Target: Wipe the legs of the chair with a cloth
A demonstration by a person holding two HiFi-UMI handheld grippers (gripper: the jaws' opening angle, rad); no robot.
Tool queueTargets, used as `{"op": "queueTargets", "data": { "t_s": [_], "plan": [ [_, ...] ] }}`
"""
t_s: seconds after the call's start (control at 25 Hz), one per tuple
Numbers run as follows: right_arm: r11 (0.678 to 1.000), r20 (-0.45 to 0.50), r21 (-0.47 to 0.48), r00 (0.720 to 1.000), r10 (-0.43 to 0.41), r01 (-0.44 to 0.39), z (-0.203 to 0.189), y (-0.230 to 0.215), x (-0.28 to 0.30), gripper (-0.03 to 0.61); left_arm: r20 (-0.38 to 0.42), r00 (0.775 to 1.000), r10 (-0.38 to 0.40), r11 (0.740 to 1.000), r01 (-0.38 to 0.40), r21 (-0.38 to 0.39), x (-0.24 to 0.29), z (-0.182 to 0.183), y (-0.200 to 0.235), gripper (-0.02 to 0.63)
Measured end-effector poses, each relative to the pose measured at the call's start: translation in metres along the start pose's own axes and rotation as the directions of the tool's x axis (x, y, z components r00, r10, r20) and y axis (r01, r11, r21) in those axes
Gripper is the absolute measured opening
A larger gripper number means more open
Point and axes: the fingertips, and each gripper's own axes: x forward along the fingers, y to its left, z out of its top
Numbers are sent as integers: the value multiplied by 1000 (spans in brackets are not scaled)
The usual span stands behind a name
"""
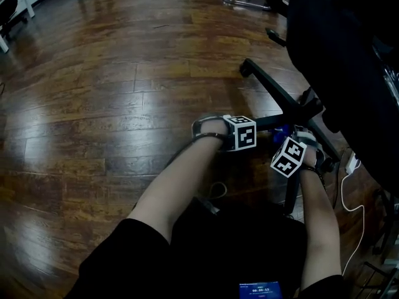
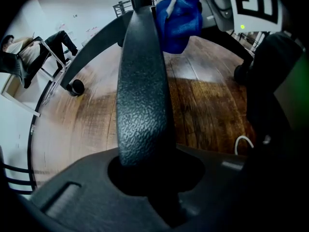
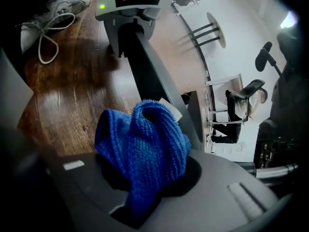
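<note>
1. The bunched blue microfibre cloth [image 3: 145, 144] is clamped in the right gripper [image 3: 147, 182]. The jaws pinch its lower folds, and the rest bulges out above them.
2. The cloth sits just beside a black textured plastic chair leg [image 2: 142, 91], towards 12 o'clock in the left gripper view. Whether it presses on the leg I cannot tell.
3. The left gripper [image 2: 145, 175] is clenched on that same leg, its jaws nearly together around it.
4. In the head view both grippers hang close together at 4 o'clock of centre, under the black office chair [image 1: 349, 55].
5. All around lies a brown wooden plank floor [image 1: 124, 73]. A white lace-up sneaker [image 3: 58, 1] lies at 11 o'clock in the right gripper view, and a thin white cable [image 1: 349, 198] at 4 o'clock in the head view.
</note>
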Motion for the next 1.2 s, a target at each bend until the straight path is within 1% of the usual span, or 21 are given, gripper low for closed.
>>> {"op": "queueTargets", "data": {
  "t_s": [0.08,0.16,0.28,0.4,0.52,0.6,0.68,0.72,0.8,0.88,1.04,1.2],
  "plan": [
    [1000,10,-17,1000,-17,17,2,2,-1,81,0,1000,-1,1000,1,-1,0,-1,1,54],
    [1000,19,-16,1000,-13,13,2,11,-6,81,0,1000,2,1000,-2,-3,0,-2,0,54],
    [999,6,-3,999,40,-40,-2,35,-19,81,4,1000,9,1000,-9,4,1,-1,0,54],
    [992,9,-18,992,127,-127,-5,75,-40,81,10,1000,12,1000,-12,5,2,-4,2,54],
    [975,12,-75,978,209,-207,-14,126,-66,81,2,1000,18,1000,-18,-2,3,-4,2,54],
    [960,-16,-145,971,239,-238,-22,158,-82,81,-8,1000,23,1000,-23,-7,3,-5,3,54],
    [944,-52,-202,966,254,-259,-28,177,-88,81,-16,1000,25,1000,-25,-10,3,-5,3,54],
    [942,-58,-198,963,264,-270,-29,179,-88,82,-16,1000,26,1000,-26,-11,3,-5,3,54],
    [950,-48,-144,961,273,-277,-28,168,-83,81,-13,1000,24,1000,-24,-11,2,-4,2,54],
    [965,-28,-103,970,241,-242,-24,145,-72,81,-9,1000,18,1000,-18,-10,2,-3,2,54],
    [990,-41,-47,991,128,-130,-15,84,-37,81,-10,1000,15,1000,-15,-10,1,-3,2,54],
    [1000,-51,29,999,7,-6,-5,20,-5,83,6,1000,1,1000,-1,-4,0,-1,-1,54]
  ]
}}
